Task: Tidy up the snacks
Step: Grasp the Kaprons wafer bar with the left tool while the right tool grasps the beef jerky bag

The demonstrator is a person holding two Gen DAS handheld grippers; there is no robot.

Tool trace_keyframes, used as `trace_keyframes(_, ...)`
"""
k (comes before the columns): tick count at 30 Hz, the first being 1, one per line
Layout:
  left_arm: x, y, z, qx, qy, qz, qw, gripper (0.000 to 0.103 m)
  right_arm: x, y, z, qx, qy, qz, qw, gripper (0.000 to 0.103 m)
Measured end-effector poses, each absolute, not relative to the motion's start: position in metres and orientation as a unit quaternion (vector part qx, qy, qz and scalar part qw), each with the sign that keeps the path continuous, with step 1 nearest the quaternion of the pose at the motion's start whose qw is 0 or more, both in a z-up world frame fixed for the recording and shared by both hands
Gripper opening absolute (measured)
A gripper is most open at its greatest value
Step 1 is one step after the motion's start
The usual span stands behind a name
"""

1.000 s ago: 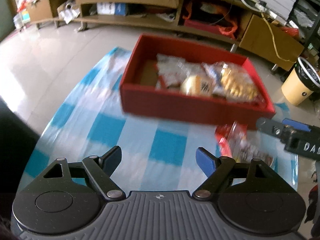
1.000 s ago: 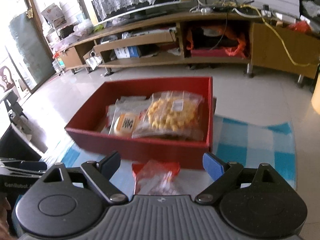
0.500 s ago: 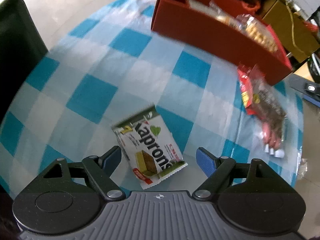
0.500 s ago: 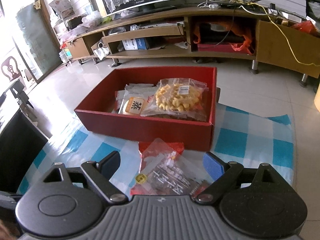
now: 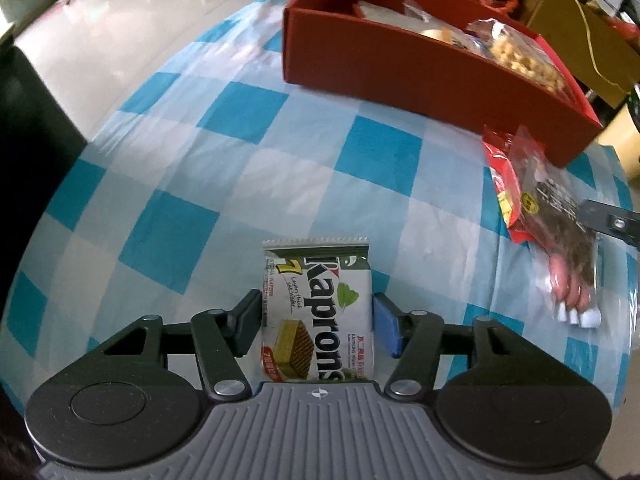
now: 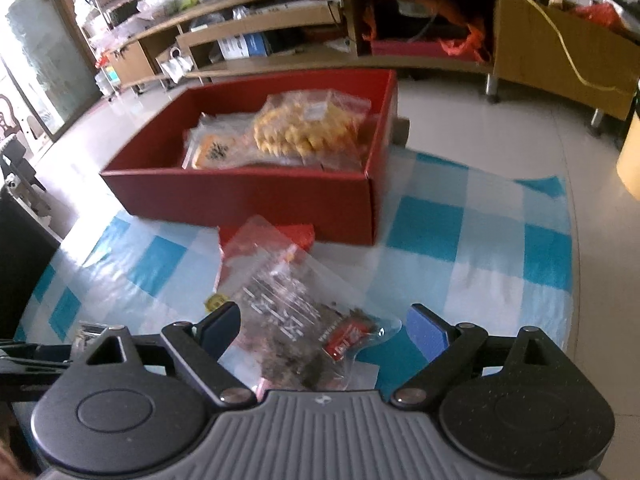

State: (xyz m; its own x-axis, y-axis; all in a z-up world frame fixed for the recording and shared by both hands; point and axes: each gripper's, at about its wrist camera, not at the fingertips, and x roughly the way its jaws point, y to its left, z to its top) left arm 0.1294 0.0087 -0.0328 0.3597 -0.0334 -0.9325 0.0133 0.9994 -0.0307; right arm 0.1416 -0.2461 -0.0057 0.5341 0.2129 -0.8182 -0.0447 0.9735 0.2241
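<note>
Kaprons green-and-white wafer packet (image 5: pixel 318 312) sits pinched in my left tool (image 5: pixel 318 322); my right tool (image 6: pixel 324 334) gapes wide, seemingly straddling the clear plastic snack bag (image 6: pixel 288 304).

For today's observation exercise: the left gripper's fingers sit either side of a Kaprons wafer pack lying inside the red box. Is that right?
Not quite. The left gripper does flank the Kaprons wafer pack, but the pack lies on the checked tablecloth, outside the red box. The left wrist view shows it.
</note>
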Motion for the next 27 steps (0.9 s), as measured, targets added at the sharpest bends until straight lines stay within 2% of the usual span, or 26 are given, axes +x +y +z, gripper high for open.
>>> trace_keyframes(12,0.129,0.008,-0.034,0.01,0.56,-0.033,0.828,0.066,0.16,-0.232,-0.02,0.1,0.491,0.121,0.857,0.093)
trace_keyframes(18,0.132,0.014,-0.034,-0.007,0.563,-0.037,0.826,0.067,0.124,-0.224,-0.008,0.183,0.513,0.193,0.816,0.094)
trace_keyframes(22,0.132,0.014,-0.034,-0.007,0.564,-0.036,0.825,0.072,0.103,-0.214,0.004,0.134,0.492,0.165,0.844,0.094)
trace_keyframes(27,0.13,0.008,-0.037,0.007,0.56,-0.031,0.828,0.079,0.125,-0.209,-0.004,0.114,0.49,0.127,0.855,0.094)
